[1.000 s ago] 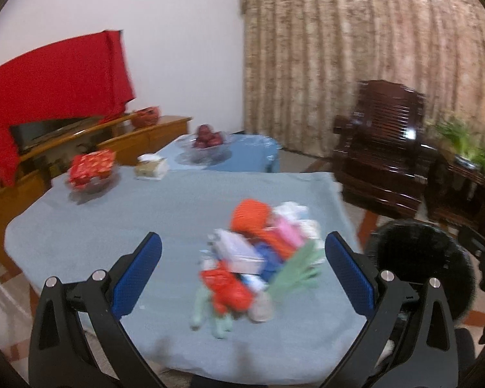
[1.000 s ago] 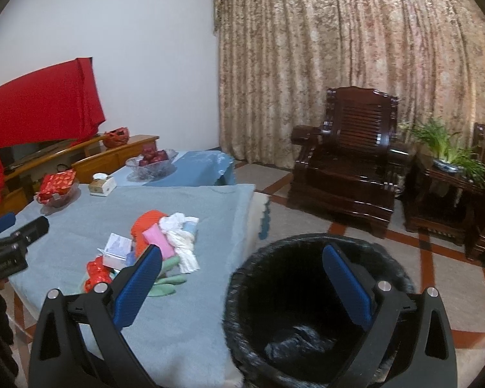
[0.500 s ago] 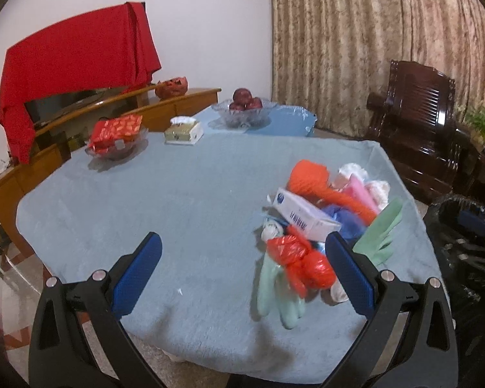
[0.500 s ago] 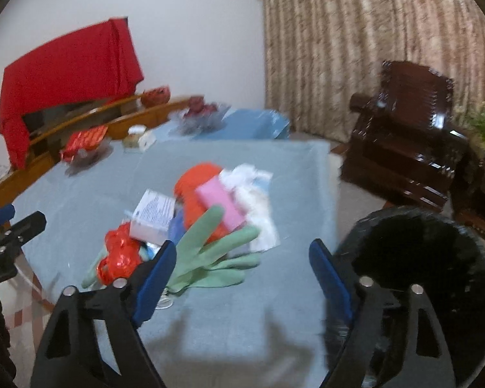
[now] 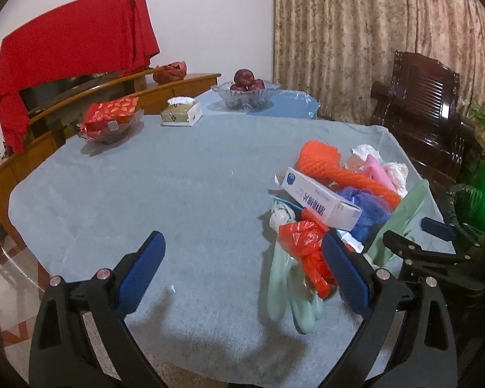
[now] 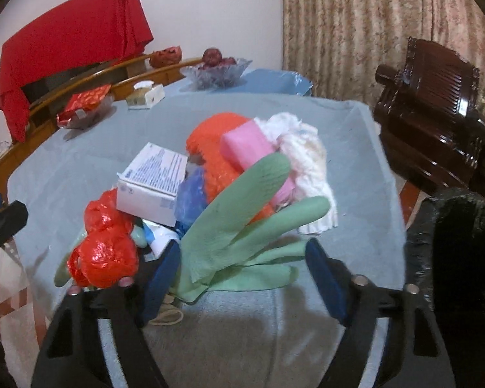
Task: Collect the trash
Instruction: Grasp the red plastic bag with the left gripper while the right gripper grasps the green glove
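A heap of trash lies on the grey-blue tablecloth (image 5: 177, 187): a green rubber glove (image 6: 242, 236), a crumpled red plastic bag (image 6: 106, 252), a white printed box (image 6: 152, 181), orange foam netting (image 6: 216, 155), a pink block (image 6: 252, 145), white tissue (image 6: 307, 161) and blue plastic (image 6: 190, 197). My right gripper (image 6: 242, 278) is open, with its jaws on either side of the glove's cuff. My left gripper (image 5: 242, 271) is open and empty over the cloth, its right finger next to the red bag (image 5: 304, 242). A black bin (image 6: 462, 242) stands by the table's right edge.
At the table's far side stand a glass bowl of red fruit (image 5: 245, 93), a tissue box (image 5: 181, 113) and a dish with a red packet (image 5: 110, 119). A wooden sideboard (image 5: 80, 103) under a red cloth lies beyond. A dark wooden armchair (image 6: 436, 110) stands to the right.
Both grippers moved closer to the trash heap. The right gripper swung left from the bin and came down around the green glove. The left gripper moved slightly lower and nearer the red bag.
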{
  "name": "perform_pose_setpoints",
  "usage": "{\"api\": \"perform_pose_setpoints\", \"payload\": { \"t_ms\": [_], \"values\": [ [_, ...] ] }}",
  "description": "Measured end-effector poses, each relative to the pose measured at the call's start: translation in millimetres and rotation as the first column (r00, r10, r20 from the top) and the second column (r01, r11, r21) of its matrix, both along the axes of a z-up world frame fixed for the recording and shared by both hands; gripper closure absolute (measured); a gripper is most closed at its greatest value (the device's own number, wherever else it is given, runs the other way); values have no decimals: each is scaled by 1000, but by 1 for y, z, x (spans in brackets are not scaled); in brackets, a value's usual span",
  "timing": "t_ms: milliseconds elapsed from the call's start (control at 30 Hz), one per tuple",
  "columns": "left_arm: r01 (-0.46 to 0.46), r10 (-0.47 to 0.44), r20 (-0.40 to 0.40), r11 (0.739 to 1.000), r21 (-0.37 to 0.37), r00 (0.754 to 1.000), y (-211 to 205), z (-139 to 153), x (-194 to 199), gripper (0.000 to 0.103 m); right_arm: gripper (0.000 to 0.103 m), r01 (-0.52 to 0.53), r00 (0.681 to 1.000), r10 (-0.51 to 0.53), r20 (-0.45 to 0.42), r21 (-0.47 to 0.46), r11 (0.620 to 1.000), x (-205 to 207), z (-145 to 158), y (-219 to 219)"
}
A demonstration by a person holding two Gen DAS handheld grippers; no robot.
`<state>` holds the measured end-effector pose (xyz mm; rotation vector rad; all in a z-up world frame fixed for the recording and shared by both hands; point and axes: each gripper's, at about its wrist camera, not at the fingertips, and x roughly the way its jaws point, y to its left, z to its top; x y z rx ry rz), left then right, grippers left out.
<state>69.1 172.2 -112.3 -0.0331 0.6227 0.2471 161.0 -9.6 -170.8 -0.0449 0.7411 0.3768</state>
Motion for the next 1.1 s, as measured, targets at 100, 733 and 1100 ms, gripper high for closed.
{"api": "perform_pose_setpoints", "payload": {
  "t_ms": [100,733,1100],
  "values": [
    [3,-3,-12,1000,-10,1000,0,-5,2,9,64,-47,999,48,-18,18,999,1,-3,5],
    [137,-139,-35,988,-65,990,-49,-12,20,32,94,-69,997,68,25,39,997,-27,39,-41],
    [138,-134,-135,990,25,982,-76,-48,47,52,94,-34,999,34,12,46,998,-20,30,-55]
  ]
}}
